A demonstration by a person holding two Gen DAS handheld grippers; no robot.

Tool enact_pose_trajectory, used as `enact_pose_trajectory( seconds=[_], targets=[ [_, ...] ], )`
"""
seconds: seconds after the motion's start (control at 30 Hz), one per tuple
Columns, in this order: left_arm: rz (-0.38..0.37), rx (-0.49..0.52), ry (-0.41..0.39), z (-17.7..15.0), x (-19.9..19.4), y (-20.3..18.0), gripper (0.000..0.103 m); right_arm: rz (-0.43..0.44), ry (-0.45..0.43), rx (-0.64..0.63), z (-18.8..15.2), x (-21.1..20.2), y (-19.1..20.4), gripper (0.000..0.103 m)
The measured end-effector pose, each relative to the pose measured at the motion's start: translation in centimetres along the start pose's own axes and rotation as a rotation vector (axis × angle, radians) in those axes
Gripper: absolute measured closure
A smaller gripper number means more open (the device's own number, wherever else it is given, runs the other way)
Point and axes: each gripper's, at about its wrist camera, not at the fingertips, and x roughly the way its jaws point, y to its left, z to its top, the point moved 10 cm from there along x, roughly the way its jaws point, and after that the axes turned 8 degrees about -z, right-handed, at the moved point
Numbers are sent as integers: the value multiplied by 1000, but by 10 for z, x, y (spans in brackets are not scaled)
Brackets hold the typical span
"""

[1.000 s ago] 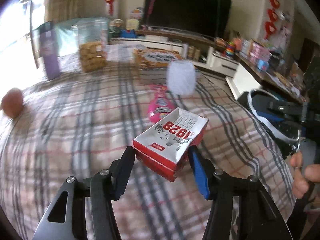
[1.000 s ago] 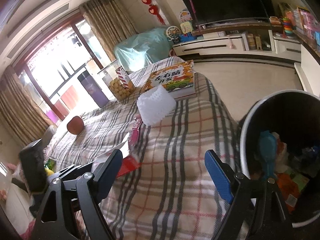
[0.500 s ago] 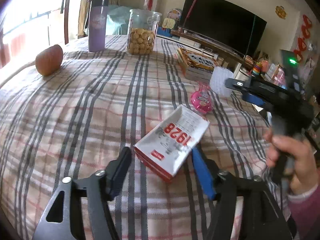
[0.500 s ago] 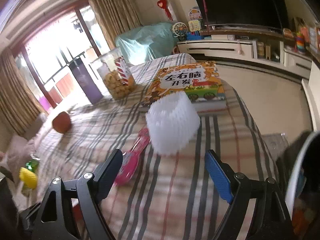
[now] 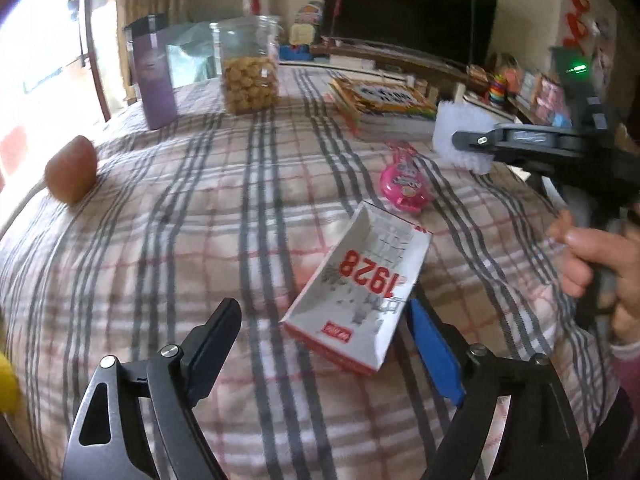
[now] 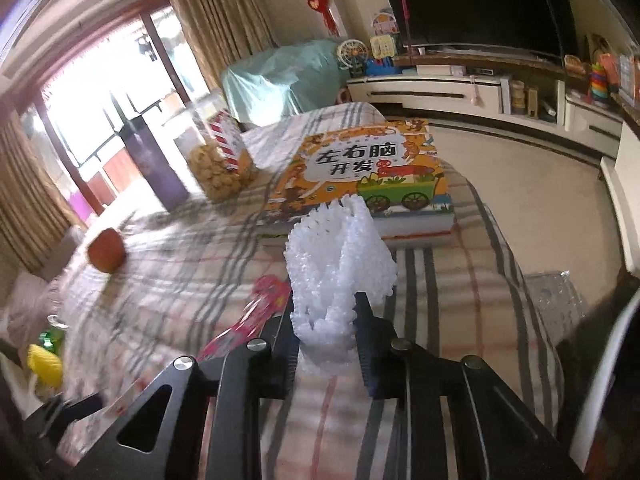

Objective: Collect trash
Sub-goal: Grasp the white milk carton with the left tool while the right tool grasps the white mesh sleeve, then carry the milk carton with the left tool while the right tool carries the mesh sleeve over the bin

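A white and red "1928" carton [image 5: 360, 288] lies on the plaid tablecloth [image 5: 180, 240]. My left gripper [image 5: 324, 332] is open and straddles the carton's near end without squeezing it. My right gripper [image 6: 326, 320] is shut on a white foam fruit net [image 6: 340, 268], squeezing its lower part above the cloth; the net also shows in the left wrist view [image 5: 460, 140]. A pink toy package [image 5: 404, 184] lies between the carton and the net.
A picture book [image 6: 368, 172], a cookie jar [image 5: 250, 72], a purple bottle [image 5: 154, 76] and a brown fruit [image 5: 72, 168] stand on the table. The dark bin's white rim [image 6: 600, 360] is at the right, off the table edge.
My right gripper reached the foam net and shut on it. My left gripper opened wider and let the carton go; the carton now lies flat on the cloth.
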Motion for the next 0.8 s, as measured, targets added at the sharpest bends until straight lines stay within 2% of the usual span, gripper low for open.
enact_pose_trajectory(
  seconds=[0.13,0.2,0.23,0.27,0.4,0.53,0.8],
  targets=[
    [-11,28,5,5,9,-7,18,50,-7,12,-21,-33,4,80],
    [7,30,2,6,13,-5,20,67,-4,20,-34,-47,5,80],
    [25,27,10,6,16,-2,24,71,-2,26,-39,-52,4,80],
    [33,26,14,6,18,-2,38,76,2,33,-45,-57,2,80],
    [58,11,-18,6,12,-7,45,81,10,64,-64,-74,-7,80],
    [16,-22,-54,3,1,-22,45,82,5,79,-78,-92,-15,80],
    [-32,-7,-90,-6,-12,-66,46,73,-15,95,-92,-122,-30,80]
  ],
)
